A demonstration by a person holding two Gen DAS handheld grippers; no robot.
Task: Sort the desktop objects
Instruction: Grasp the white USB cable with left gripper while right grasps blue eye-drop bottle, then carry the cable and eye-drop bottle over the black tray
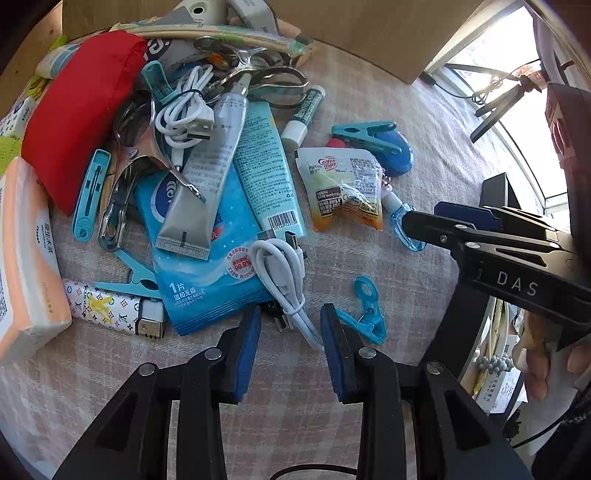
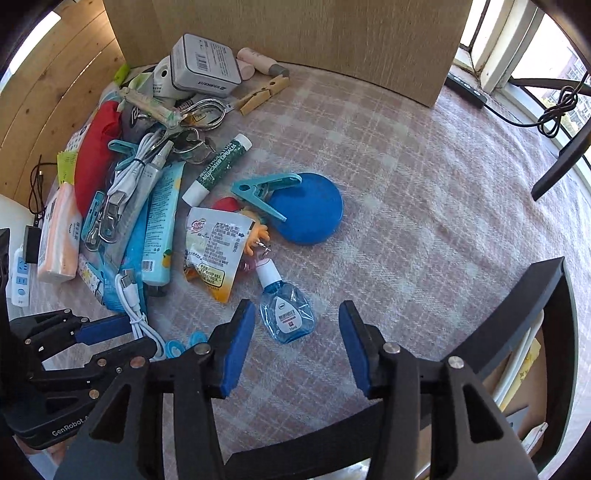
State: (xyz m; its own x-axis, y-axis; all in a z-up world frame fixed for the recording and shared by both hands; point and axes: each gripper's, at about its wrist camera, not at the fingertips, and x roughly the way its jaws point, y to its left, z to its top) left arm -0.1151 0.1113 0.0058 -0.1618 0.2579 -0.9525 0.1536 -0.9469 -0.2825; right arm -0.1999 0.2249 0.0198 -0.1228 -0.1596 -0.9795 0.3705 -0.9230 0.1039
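Note:
A heap of small items lies on the checked tablecloth point(image 2: 424, 192). My left gripper point(image 1: 291, 332) is open and points down at the end of a white USB cable point(image 1: 280, 273), which lies on a blue wet-wipe packet point(image 1: 199, 266). A small blue clip point(image 1: 369, 310) sits just right of its fingers. My right gripper point(image 2: 297, 332) is open, and a clear blue eye-drop bottle point(image 2: 286, 317) lies on the cloth between its fingertips without touching the pads. A Coffee-mate sachet point(image 2: 214, 247), a blue disc point(image 2: 306, 206) and a teal clothes peg point(image 2: 262, 192) lie behind the bottle.
A red pouch point(image 1: 77, 110), tubes, metal clips, a patterned lighter point(image 1: 114, 306) and a tissue pack point(image 1: 26, 258) crowd the left. A brown board point(image 2: 295, 33) stands at the back. A black chair point(image 2: 546, 314) is at the table's right edge, and a power strip point(image 2: 20, 273) lies far left.

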